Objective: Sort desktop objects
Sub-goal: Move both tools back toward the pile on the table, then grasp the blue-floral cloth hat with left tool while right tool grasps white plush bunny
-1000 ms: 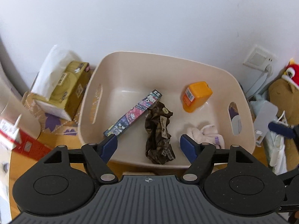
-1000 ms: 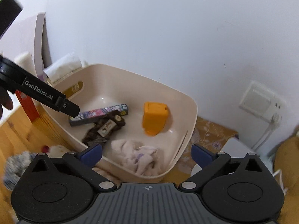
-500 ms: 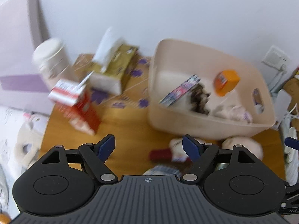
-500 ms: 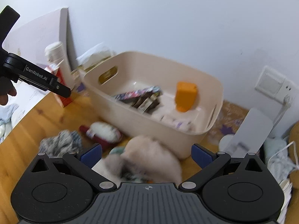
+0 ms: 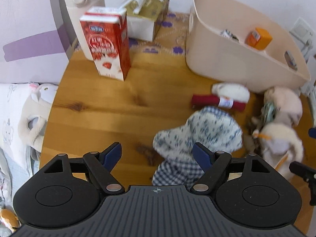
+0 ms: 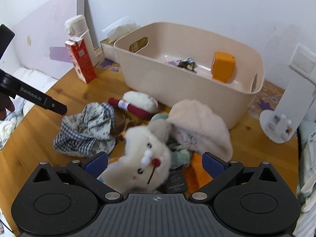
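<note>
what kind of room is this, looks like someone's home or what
Most likely a lived-in home, perhaps a bedroom corner: a wooden table strewn with soft toys such as a white plush animal, a tissue box by the wall, and a beige storage bin for tidying.

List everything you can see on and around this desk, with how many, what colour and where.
bin: 1, beige, back of table
orange box: 1, inside bin
carton: 1, red, back left
flask: 1, white, behind carton
tissue box: 1, gold-white, left of bin
patterned cloth: 1, blue-white, table centre
plush toy: 1, white, front
phone stand: 1, white, right
left gripper: open
right gripper: open
</note>
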### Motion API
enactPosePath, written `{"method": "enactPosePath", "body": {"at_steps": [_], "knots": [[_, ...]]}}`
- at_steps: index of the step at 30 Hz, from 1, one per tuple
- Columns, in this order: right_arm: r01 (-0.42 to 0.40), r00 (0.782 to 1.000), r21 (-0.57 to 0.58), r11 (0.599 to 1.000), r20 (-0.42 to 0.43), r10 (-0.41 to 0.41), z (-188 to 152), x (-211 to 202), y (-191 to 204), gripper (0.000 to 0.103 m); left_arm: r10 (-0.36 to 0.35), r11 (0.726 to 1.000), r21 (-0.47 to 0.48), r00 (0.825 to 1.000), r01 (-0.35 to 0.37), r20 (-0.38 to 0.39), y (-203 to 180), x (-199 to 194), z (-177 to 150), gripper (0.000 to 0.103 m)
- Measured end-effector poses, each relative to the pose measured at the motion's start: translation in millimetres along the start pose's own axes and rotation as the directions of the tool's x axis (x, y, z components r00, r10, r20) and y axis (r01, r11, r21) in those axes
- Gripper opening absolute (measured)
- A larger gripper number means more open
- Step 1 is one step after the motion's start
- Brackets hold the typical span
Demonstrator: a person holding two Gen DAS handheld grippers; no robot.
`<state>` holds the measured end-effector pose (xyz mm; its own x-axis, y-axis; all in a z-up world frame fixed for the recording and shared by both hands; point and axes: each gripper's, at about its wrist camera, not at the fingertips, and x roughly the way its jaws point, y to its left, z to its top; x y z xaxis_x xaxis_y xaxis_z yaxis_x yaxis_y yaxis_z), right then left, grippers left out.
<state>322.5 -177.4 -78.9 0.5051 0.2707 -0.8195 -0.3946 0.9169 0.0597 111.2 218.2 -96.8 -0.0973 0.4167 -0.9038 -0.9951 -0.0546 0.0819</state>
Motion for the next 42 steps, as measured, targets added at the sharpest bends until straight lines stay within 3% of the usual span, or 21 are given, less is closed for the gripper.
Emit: {"method": "enactPosePath", "body": {"at_steps": [14,22,26,32,33,34,37,42], "knots": [[0.010,0.998,0.051,0.999,-0.054,-0.007,-20,21,6,0.103,-0.006,0.984,0.178,0.998,0.019,-0.070,-31,25,-19,0.081],[0.020,1.000,0.164,0.986,-0.023,-0.016,-10,18,-7,0.103,-0.016,0.990,0.136,0.995,0.030,-0.099,-32,37,-12,0.081],[0.069,0.997,0.187,0.980,-0.045,-0.062,-9,21,-12,0.102,0.016,0.978,0.208,0.995,0.005,-0.097,-42,42,-17,0.075],[0.050,0.998,0.206,0.977,-0.058,-0.039,-12,19,-16,0.063,-0.020,0.960,0.273,0.992,0.054,-0.126,-50,43,-25,0.047],[0.046,0.998,0.207,0.977,-0.061,-0.034,-12,18,-16,0.051,-0.031,0.962,0.264,0.990,0.067,-0.138,-50,44,-25,0.042],[0.041,0.998,0.204,0.978,-0.063,-0.028,-12,17,-16,0.031,-0.047,0.965,0.247,0.988,0.083,-0.148,-48,45,-26,0.036],[0.056,0.997,0.183,0.982,-0.062,-0.046,-12,10,-12,0.021,-0.071,0.973,0.207,0.986,0.102,-0.152,-46,43,-27,0.025],[0.053,0.999,0.250,0.967,-0.010,-0.052,-19,-9,-15,0.020,-0.085,0.977,0.180,0.984,0.113,-0.155,-45,39,-31,0.016]]}}
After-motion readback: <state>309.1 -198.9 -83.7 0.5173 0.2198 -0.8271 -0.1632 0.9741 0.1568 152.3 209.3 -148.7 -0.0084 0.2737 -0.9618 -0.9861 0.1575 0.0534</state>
